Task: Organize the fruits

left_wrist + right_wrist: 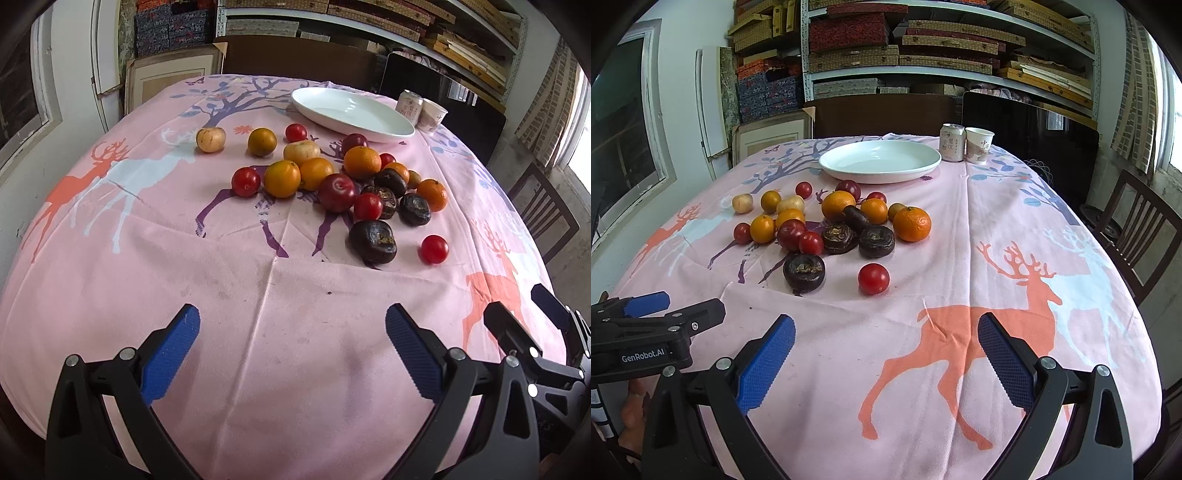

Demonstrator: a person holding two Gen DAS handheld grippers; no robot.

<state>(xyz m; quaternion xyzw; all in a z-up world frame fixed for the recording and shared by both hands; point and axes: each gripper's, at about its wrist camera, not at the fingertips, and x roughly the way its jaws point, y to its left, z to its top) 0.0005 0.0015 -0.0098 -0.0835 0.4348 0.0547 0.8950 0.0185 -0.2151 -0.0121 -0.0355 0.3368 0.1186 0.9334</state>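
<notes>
A pile of fruit lies mid-table on the pink deer cloth: several oranges [362, 162] [911, 223], red tomatoes [434, 249] [873, 278], dark brown fruits [373, 242] [804, 272] and pale yellow fruits [210, 139] [742, 203]. An empty white plate [351, 114] [880, 161] stands behind the pile. My left gripper [293, 325] is open and empty over the near cloth. My right gripper [886, 334] is open and empty, to the right of the left one. The left gripper also shows in the right wrist view [679, 314].
A drink can [952, 142] [410, 105] and a paper cup [978, 145] [432, 115] stand right of the plate. A wooden chair [1137, 229] is at the table's right side. Shelves of boxes [923, 48] fill the back wall.
</notes>
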